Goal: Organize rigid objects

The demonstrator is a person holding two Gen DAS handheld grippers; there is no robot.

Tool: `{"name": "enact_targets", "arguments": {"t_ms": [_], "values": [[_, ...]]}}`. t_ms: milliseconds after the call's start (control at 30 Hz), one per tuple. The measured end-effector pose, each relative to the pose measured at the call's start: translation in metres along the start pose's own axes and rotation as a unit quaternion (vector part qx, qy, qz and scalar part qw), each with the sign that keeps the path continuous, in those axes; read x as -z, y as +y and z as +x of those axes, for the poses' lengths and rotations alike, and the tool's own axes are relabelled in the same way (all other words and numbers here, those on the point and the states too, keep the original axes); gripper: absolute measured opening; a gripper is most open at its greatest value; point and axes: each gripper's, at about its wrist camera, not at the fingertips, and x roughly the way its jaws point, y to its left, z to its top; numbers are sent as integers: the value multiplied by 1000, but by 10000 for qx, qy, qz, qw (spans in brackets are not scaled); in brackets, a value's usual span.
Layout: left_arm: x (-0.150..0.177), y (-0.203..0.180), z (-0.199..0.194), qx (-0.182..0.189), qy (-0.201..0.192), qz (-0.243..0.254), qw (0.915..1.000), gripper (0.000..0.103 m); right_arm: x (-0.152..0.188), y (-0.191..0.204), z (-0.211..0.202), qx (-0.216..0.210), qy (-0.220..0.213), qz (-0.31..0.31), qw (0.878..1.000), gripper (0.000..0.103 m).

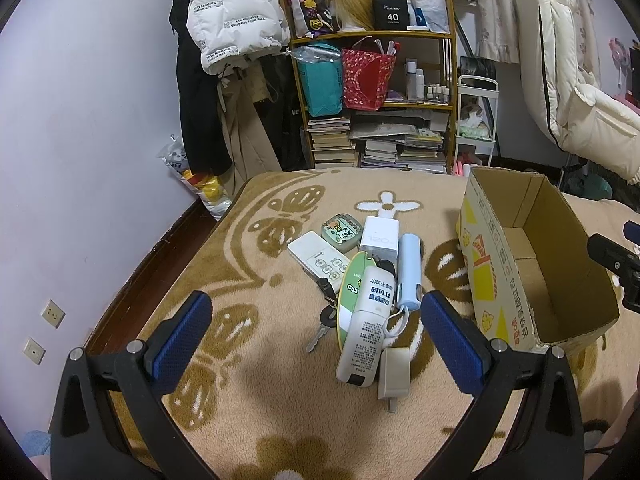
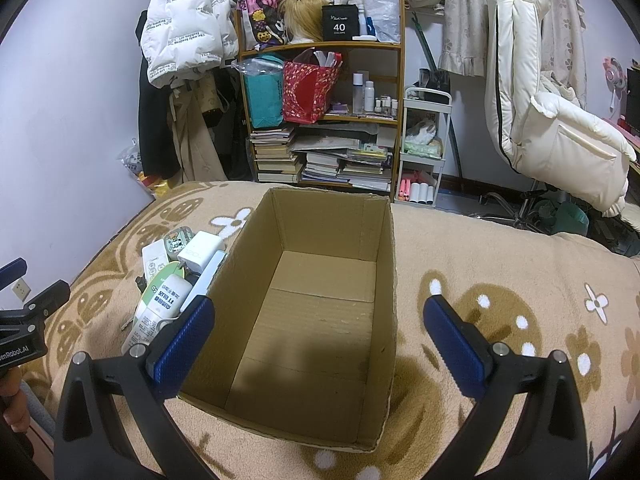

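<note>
Meanwhile, on the flowered blanket point(image 1: 248, 400), both the left gripper point(image 1: 316, 338) and the right gripper point(image 2: 319, 336) hang spread wide and empty, the left over a pile with one remote point(image 1: 318, 258), one white charger point(image 1: 379, 235) marked "120" and one key point(image 1: 320, 334), the cardboard box point(image 2: 320, 320) just beside it.
</note>
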Motion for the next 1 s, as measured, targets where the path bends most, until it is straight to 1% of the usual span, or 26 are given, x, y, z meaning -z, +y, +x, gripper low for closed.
{"name": "enact_targets", "arguments": {"t_ms": [800, 1000], "values": [[4, -2, 1, -4, 33, 20, 10000, 103, 0, 0, 2, -33, 50, 12, 10000, 103], [6, -3, 7, 35, 182, 75, 9998, 103, 1, 0, 8, -24, 143, 48, 9999, 103]]}}
